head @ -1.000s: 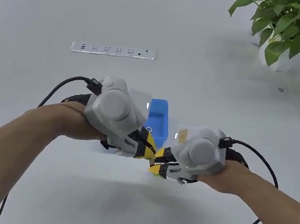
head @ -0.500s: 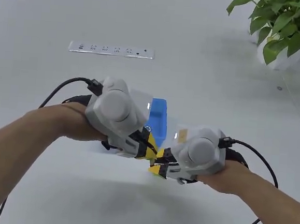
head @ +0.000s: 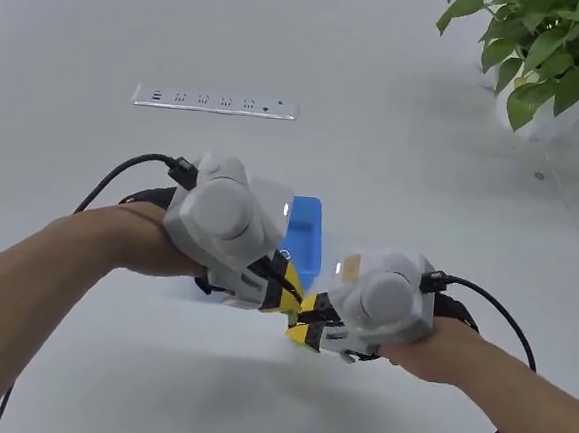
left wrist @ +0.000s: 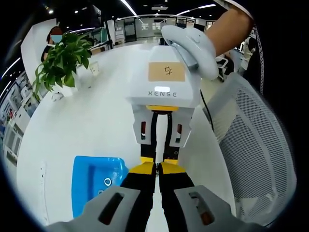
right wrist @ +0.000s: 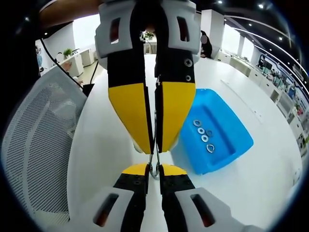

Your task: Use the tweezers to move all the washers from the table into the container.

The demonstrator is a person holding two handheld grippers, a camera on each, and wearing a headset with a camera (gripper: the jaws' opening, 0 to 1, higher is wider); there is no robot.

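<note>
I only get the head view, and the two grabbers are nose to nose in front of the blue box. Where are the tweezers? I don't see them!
Observer: The right gripper view shows them. The tweezers are a thin metal strip. The left gripper has its jaws shut on them, and the right gripper pinches their near end.
Operator: Are there any washers in the box?
Observer: Yes. That same view looks down into the container, and at least four washers lie close together on its floor.
</note>
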